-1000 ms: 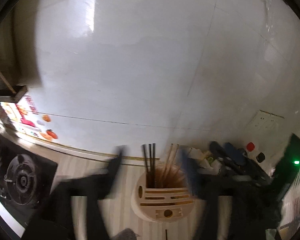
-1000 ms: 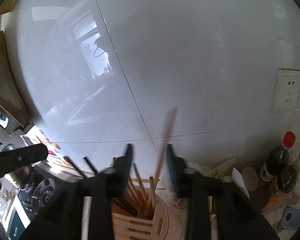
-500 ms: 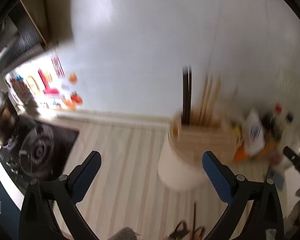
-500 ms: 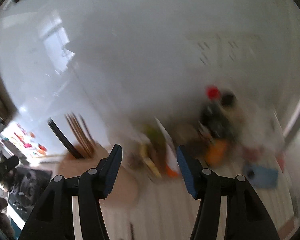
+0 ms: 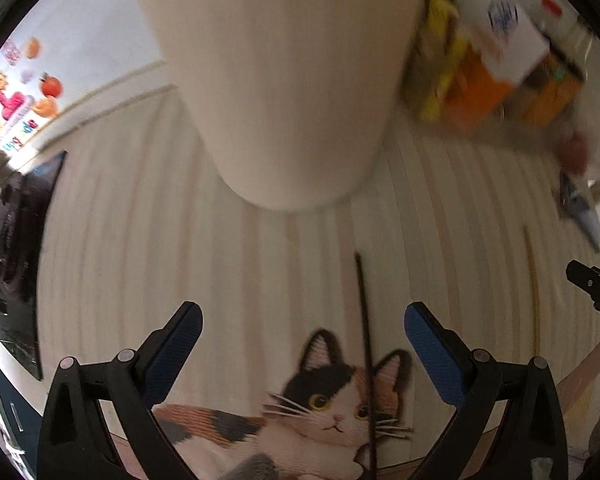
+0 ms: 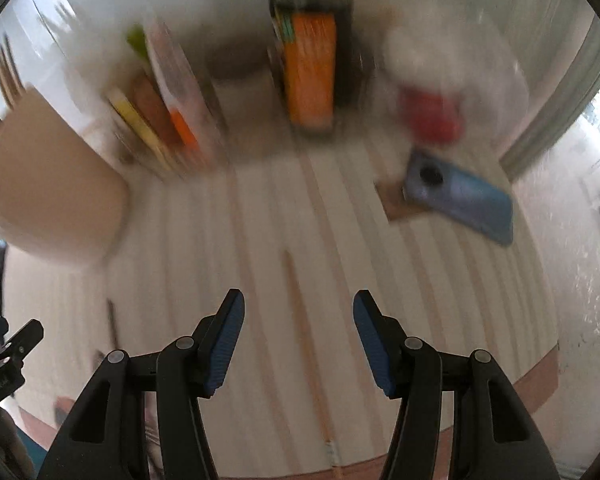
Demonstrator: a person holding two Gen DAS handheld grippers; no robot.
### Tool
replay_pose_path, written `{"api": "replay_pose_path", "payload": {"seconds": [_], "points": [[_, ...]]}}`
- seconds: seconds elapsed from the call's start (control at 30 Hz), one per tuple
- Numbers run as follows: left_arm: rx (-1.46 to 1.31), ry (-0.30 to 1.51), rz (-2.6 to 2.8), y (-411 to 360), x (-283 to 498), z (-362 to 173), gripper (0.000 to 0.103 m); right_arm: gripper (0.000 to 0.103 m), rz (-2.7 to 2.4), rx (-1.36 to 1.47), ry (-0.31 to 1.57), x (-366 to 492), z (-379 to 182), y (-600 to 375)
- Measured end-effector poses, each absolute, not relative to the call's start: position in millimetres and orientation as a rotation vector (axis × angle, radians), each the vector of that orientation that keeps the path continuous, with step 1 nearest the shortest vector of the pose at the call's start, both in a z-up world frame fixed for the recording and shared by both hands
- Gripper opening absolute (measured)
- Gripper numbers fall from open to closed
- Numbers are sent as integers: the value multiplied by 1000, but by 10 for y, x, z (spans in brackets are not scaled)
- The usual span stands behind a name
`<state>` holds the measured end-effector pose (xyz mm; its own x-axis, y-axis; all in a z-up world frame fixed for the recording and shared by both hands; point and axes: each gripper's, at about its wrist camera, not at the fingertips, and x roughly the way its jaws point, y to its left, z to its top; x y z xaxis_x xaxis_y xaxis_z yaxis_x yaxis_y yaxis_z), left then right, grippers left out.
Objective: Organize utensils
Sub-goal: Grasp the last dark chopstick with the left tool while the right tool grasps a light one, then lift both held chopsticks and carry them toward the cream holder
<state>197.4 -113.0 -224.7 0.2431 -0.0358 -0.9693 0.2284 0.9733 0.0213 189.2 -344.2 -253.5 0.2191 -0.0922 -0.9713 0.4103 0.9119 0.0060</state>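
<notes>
I am judging this as the approach step: both tools are lining up on loose chopsticks lying on the pale striped mat (image 5: 148, 240). My left gripper (image 5: 302, 350) is hanging low over the mat, jaws wide apart and holding nothing, with the thin dark chopstick (image 5: 363, 332) lying between them and running toward 12 o'clock. The cream cylindrical utensil holder (image 5: 284, 80) is standing just beyond at 12 o'clock. My right gripper (image 6: 299, 342) is likewise spread and empty, pitched down over the light wooden chopstick (image 6: 306, 344) that lies between its fingers; the holder is sitting at 10 o'clock there. Next, I am thinking each tool needs lowering and closing squarely across its stick before lifting toward the holder.
</notes>
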Motion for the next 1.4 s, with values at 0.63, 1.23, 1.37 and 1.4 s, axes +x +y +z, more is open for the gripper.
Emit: {"api": "replay_pose_path", "payload": {"seconds": [0.63, 1.23, 1.37, 1.4], "points": [[153, 1485, -200, -1422, 1925, -2831, 91, 59, -352, 285, 1494, 1698, -3245, -3591], [187, 1463, -185, -1033, 1872, -2891, 4, 7, -216, 352, 1539, 1596, -3381, -2951], [139, 1479, -157, -753, 1847, -2906, 4, 7, -145, 333, 1552, 1635, -3376, -2583], [130, 1481, -159, -730, 1845, -2907, 4, 7, -136, 309, 1555, 1643, -3376, -2504]]}}
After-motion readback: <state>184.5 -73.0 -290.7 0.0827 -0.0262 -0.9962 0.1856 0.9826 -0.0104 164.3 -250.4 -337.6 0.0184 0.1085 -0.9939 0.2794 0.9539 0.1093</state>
